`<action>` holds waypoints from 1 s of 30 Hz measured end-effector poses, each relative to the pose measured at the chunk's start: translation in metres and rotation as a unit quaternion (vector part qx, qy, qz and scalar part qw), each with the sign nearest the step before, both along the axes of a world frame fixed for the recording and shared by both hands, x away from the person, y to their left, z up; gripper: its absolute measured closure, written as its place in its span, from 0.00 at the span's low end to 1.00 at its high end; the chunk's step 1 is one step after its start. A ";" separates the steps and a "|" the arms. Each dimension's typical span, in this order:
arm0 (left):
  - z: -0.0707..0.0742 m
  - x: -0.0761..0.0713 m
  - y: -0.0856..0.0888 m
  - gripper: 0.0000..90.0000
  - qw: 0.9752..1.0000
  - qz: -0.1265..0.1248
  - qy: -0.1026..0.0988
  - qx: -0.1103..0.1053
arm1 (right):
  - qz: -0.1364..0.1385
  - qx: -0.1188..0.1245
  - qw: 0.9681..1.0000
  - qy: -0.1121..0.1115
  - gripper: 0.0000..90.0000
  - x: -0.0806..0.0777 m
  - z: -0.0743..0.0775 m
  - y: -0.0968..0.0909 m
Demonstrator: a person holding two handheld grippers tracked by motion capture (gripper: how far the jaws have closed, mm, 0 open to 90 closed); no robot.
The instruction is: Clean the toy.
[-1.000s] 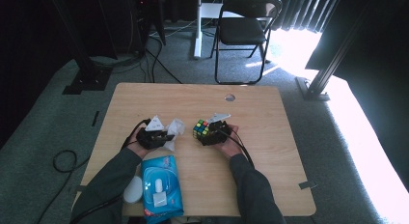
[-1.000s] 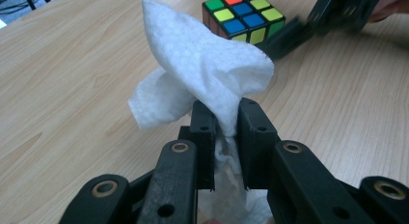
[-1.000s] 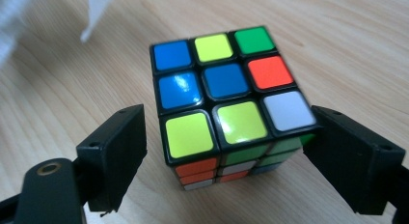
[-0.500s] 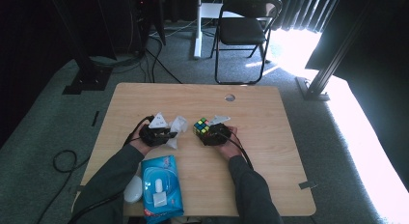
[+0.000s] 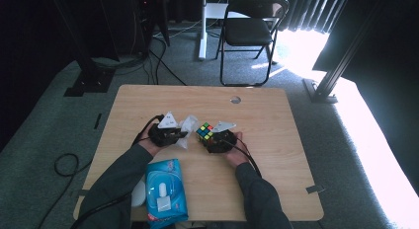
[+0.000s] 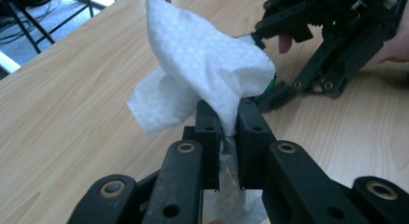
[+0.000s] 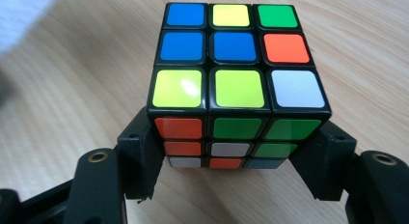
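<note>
A soft, limp white wipe [image 6: 207, 64] is pinched between the closed jaws of the left gripper [image 6: 227, 125] and held up just beside the cube, so it is judged to fold and drape rather than push. The rigid, smooth-faced puzzle cube [image 7: 236, 74] is clamped at its lower side faces by the right gripper [image 7: 236, 151], whose jaws have just been closing on it. Bare table [image 5: 276, 115] is left open beyond and to the right, the wipes packet [image 5: 165, 189] lying near the front edge.
</note>
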State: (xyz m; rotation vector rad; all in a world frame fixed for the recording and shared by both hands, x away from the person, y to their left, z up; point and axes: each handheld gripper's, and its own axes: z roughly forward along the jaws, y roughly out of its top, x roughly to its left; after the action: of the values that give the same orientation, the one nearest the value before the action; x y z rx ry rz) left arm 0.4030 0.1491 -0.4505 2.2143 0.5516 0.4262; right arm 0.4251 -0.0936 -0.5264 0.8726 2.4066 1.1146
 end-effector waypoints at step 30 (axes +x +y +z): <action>0.005 0.002 -0.010 0.92 1.000 0.007 -0.014 0.006 | 0.060 0.010 0.997 -0.036 0.38 -0.027 0.023 0.029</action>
State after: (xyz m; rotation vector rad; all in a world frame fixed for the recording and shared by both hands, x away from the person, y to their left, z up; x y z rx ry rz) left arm 0.4052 0.1388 -0.4453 2.2134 0.5522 0.4684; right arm 0.3984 -0.0647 -0.5039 0.6891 2.4195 1.1935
